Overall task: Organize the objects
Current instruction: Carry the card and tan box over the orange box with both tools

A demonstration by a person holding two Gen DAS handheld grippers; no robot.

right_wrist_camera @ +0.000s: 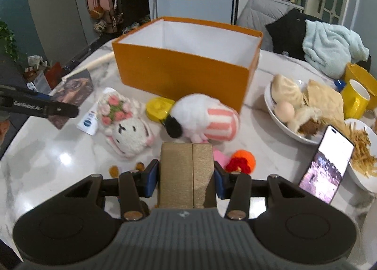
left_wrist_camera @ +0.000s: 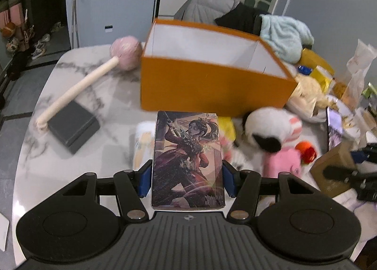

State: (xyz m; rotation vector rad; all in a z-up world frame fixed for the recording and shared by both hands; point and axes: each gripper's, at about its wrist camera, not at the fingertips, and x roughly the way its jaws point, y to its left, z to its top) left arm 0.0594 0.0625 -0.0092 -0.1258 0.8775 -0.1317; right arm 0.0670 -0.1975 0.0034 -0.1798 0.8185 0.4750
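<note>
The left claw [left_wrist_camera: 187,176] is closed on an illustrated card box [left_wrist_camera: 187,159], its blue pads [left_wrist_camera: 145,179] pressed against both long sides; the box points toward 12 o'clock, its far end just short of the orange box [left_wrist_camera: 212,83]. That orange box stands open on the marble desk [left_wrist_camera: 113,152], its white interior showing nothing inside from either view. At 10 o'clock from the left claw lies a pink-headed massage hammer [left_wrist_camera: 94,76], its handle end resting against a dark grey case [left_wrist_camera: 73,126].

The right claw [right_wrist_camera: 186,176] is clamped on a tan cardboard box [right_wrist_camera: 186,173], held above the desk. Just beyond it at 12 o'clock lies a white plush with pink stripes [right_wrist_camera: 202,116], and at 11 o'clock a white bunny plush [right_wrist_camera: 127,126] with a flowered top. A yellow round container [right_wrist_camera: 157,107] sits between the plushes and the orange box. At 2 o'clock are a bowl of food [right_wrist_camera: 282,128] and a lit phone [right_wrist_camera: 326,164] propped up.
</note>
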